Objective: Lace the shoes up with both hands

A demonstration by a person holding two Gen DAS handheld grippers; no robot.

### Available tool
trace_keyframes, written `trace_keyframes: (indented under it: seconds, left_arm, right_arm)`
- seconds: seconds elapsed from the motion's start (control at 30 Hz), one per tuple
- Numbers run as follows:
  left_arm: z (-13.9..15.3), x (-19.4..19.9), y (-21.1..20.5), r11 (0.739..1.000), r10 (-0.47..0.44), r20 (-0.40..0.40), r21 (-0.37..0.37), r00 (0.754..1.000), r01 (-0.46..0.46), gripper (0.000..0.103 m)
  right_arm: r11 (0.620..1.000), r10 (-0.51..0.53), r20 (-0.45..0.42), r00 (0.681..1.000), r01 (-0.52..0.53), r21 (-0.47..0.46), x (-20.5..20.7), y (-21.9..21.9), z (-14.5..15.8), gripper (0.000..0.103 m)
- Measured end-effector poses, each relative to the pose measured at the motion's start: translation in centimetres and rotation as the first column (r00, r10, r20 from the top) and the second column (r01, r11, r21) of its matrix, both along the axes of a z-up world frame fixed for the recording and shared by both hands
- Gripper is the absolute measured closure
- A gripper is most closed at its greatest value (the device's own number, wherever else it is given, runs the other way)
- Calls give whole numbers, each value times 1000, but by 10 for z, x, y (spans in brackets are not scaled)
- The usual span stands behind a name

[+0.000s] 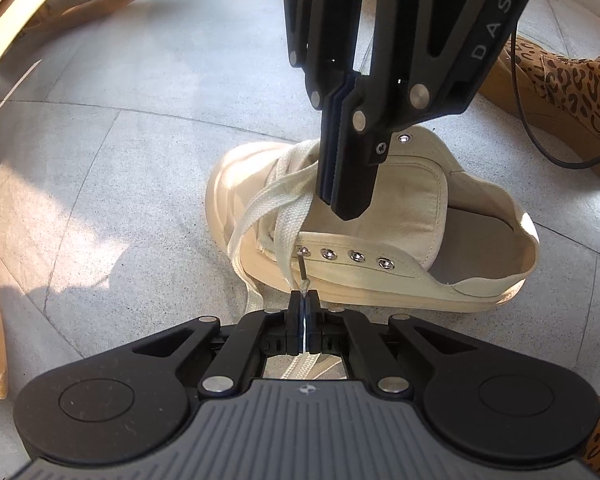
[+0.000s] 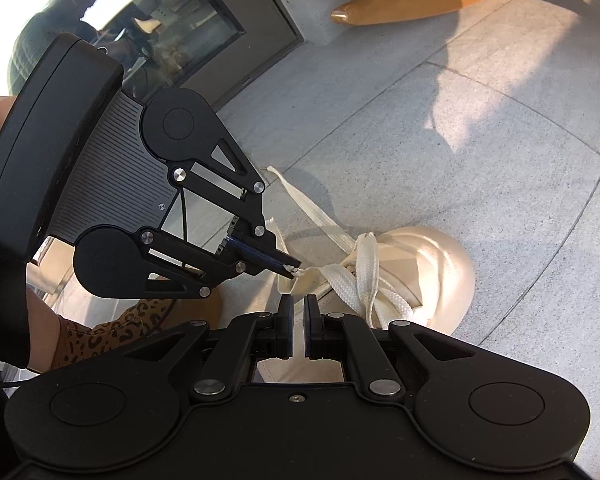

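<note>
Left wrist view: the right gripper [image 1: 346, 204], upper centre, reads "DAS" in white; its jaws look nearly together, gripping nothing. The cream canvas shoe [image 1: 380, 232] lies mid-frame on grey stone tiles [image 1: 120, 160]. The left gripper [image 1: 304, 300] is clamped on the flat woven lace [image 1: 288, 240].

Right wrist view: the right gripper's [image 2: 299, 308] pads stand slightly apart, empty, above the shoe [image 2: 440, 264]. The left gripper [image 2: 290, 269], mid-left, pinches the lace tip [image 2: 296, 271].

Sunlit grey stone floor tiles [image 2: 480, 128], wooden chair legs [image 2: 400, 8], and a dark-framed glass door [image 2: 204, 20].
</note>
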State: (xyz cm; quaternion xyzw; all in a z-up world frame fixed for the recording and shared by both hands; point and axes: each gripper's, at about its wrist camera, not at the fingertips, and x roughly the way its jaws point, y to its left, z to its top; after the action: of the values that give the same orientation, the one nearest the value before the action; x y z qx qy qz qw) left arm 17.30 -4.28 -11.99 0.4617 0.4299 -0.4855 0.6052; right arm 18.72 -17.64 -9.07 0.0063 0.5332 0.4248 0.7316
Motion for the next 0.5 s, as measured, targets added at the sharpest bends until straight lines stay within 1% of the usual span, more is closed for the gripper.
trace_keyframes:
  seconds: [0.1, 0.17, 0.3, 0.4, 0.5]
  left_arm:
    - [-3, 3, -2, 1000, -16, 0, 20, 1000, 16, 103]
    - [-3, 0, -3, 999, -36, 6, 29, 999, 36, 103]
    - [0, -8, -5, 998, -62, 21, 33, 998, 61, 103]
    - [4, -12, -6, 997, -70, 25, 30, 997, 69, 103]
    - [5, -13, -7, 998, -65, 30, 23, 997, 64, 103]
  right_arm:
    - [1000, 6, -2, 1000, -6, -8, -3, -1, -1, 98]
    - [1000, 16, 20, 1000, -16, -6, -6, 0, 1, 98]
    - [1000, 3, 42, 999, -4, 14, -3, 7, 3, 98]
    - [999, 29, 100, 995, -26, -33, -2, 18, 3, 98]
    - [997, 62, 105, 992, -57, -51, 0, 25, 1, 98]
